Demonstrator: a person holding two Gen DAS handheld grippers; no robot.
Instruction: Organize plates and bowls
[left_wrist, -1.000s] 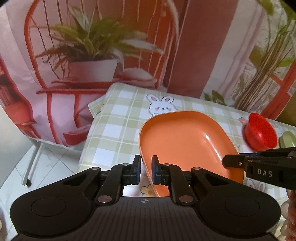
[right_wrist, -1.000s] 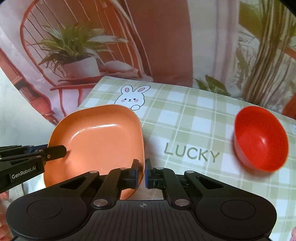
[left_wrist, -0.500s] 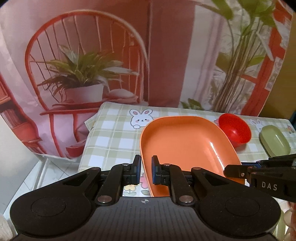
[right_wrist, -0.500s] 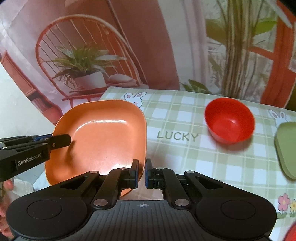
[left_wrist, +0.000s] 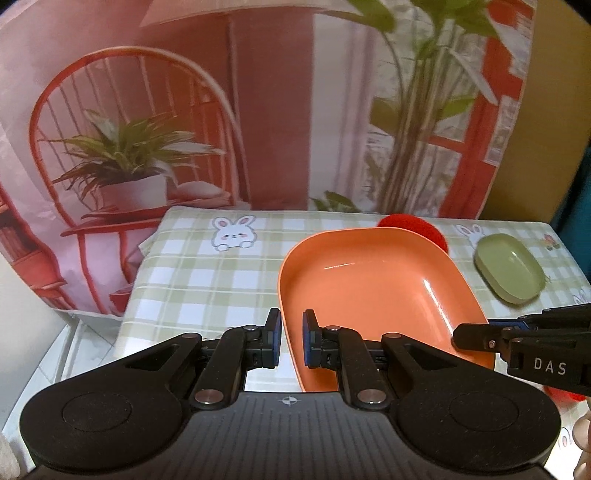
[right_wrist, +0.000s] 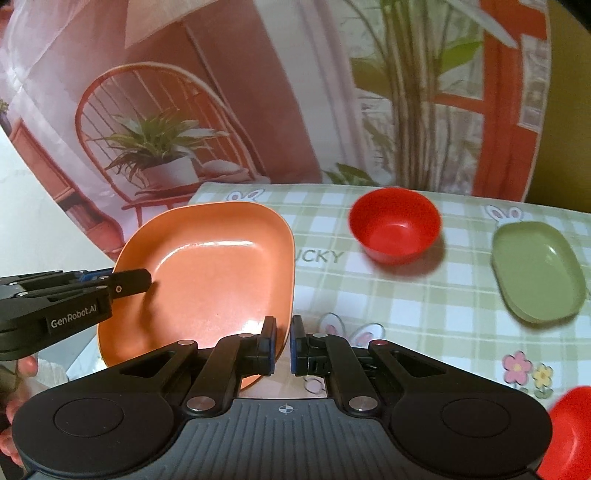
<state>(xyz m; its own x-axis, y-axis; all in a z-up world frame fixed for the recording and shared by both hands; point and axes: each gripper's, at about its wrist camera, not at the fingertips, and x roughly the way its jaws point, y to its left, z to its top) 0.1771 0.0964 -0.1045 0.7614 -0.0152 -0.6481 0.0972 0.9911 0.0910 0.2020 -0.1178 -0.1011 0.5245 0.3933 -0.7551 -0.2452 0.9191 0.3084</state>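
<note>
Two hand-held grippers hold one orange plate (left_wrist: 373, 291) between them, raised above a table (left_wrist: 207, 269) covered in a green and white checked cloth with cartoon rabbits.

The left gripper (left_wrist: 291, 341) has its two blue-padded fingers drawn close together, clamped on the plate's left rim; the rim passes between the pads. In the right wrist view this same gripper reaches in from the left, its tip lying over the plate's edge.

The right gripper (right_wrist: 282, 345) is likewise nearly closed, its fingers pinching the plate's right rim, with the rim between the blue pads. In the left wrist view it enters from the right, marked "DAS".

The plate is a rounded rectangle, shallow and glossy, tilted slightly.

On the cloth beyond it sits a red bowl (right_wrist: 395, 225), upright, well apart from the plate, beside printed letters. Further right lies a green oval dish (right_wrist: 537, 269). A second red bowl (right_wrist: 570, 434) shows partly at the lower right corner.

Behind the table hangs a printed backdrop (left_wrist: 147, 129) of a red chair and potted plant.
</note>
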